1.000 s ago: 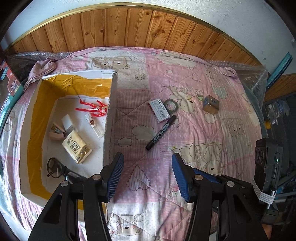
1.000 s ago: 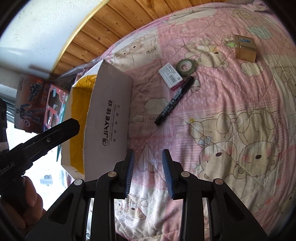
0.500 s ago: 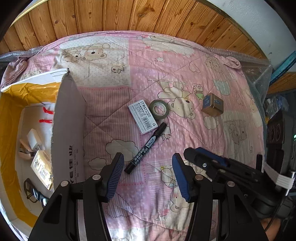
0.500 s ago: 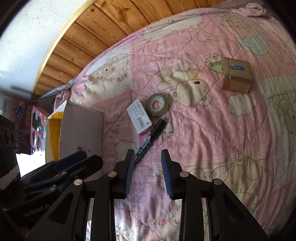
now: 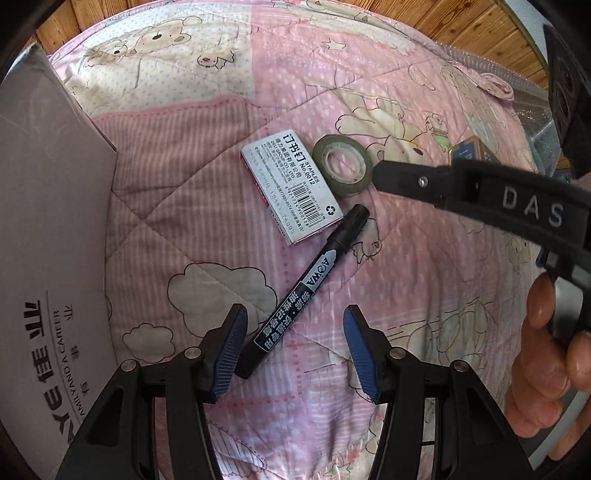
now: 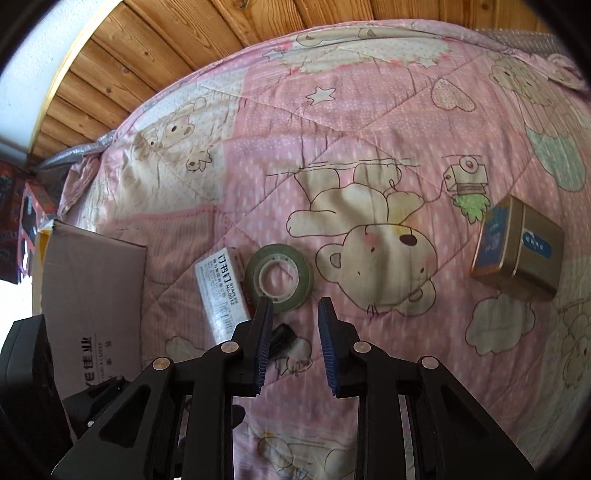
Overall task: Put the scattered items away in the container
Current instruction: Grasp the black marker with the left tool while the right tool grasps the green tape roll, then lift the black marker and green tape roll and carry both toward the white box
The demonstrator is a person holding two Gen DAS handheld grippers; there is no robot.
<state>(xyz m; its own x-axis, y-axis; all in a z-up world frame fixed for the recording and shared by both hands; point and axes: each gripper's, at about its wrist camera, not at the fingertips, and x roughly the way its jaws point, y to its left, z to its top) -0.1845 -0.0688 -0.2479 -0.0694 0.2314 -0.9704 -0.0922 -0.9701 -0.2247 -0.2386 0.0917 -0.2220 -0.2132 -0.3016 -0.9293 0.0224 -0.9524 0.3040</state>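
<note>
Both hand-held grippers moved closer; staple box [image 5: 291,186] touches tape [image 5: 342,164].

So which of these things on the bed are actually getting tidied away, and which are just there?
For the job:
marker
box of staples
roll of tape
gold tin
cardboard box, the container

Just there:
bear quilt
wooden wall panelling
</note>
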